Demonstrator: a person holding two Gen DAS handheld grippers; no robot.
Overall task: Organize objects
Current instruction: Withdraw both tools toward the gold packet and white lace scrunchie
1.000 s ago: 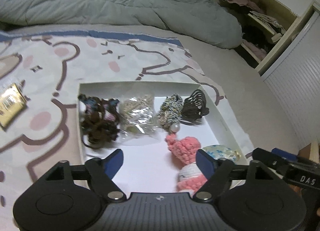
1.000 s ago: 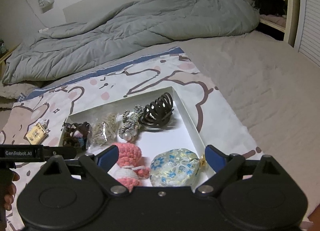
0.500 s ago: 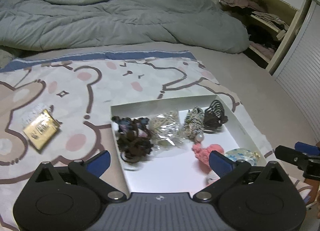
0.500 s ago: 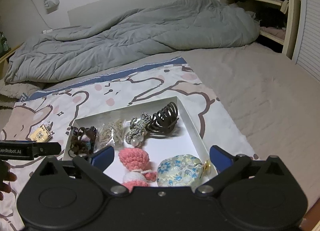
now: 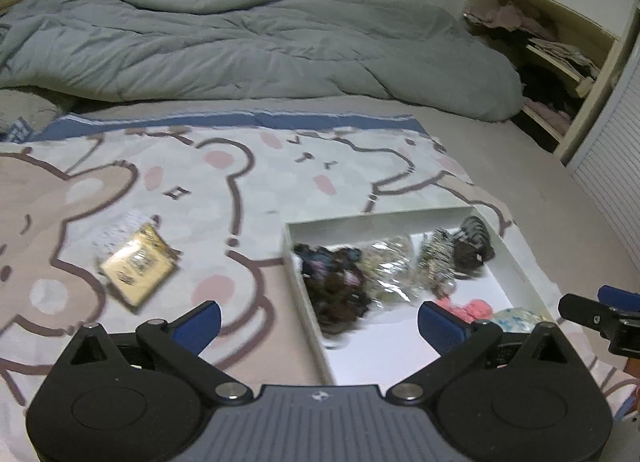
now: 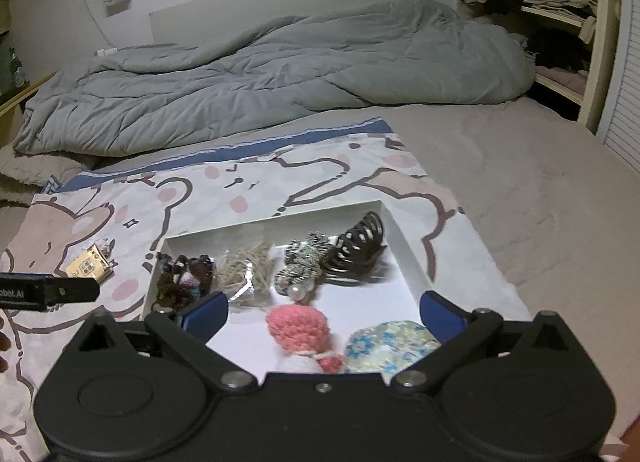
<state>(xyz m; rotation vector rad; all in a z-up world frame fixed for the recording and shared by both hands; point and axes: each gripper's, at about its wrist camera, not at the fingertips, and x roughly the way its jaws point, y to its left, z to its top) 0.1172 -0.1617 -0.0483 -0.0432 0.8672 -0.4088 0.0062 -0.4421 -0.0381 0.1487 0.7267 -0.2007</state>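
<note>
The left gripper (image 5: 319, 321) tilts downward over the bed, above the left wall of the white tray (image 5: 304, 294). Its blue fingers (image 5: 198, 324) have just been opening and now stand spread as wide as they go, with nothing pinched between them; one hangs over the cartoon-print sheet (image 5: 224, 182), the other over the tray's floor. Well left of the tray, on the sheet, lies a small gold packet (image 5: 138, 266), apart from everything else.

Inside the tray, left to right along the far side: a heap of dark scrunchies (image 6: 180, 280), a clear bag of pale hair ties (image 6: 248, 272), a striped braided tie with a pearl (image 6: 302, 268), and a dark claw clip (image 6: 358, 250) in the far right corner. Nearer the cameras sit a pink crocheted piece (image 6: 298, 328) and, just to its right, a blue-flowered pouch (image 6: 390, 344); whether the two touch cannot be told.

The right gripper (image 6: 323, 315) also slopes down, over the near edge of the tray. Its fingers (image 6: 438, 314) have likewise just been opening and are fully parted, empty, with the pink piece and the pouch lying below the gap, not clamped. The left gripper's black side bar (image 6: 48, 291) juts in at the left edge of the right wrist view
</note>
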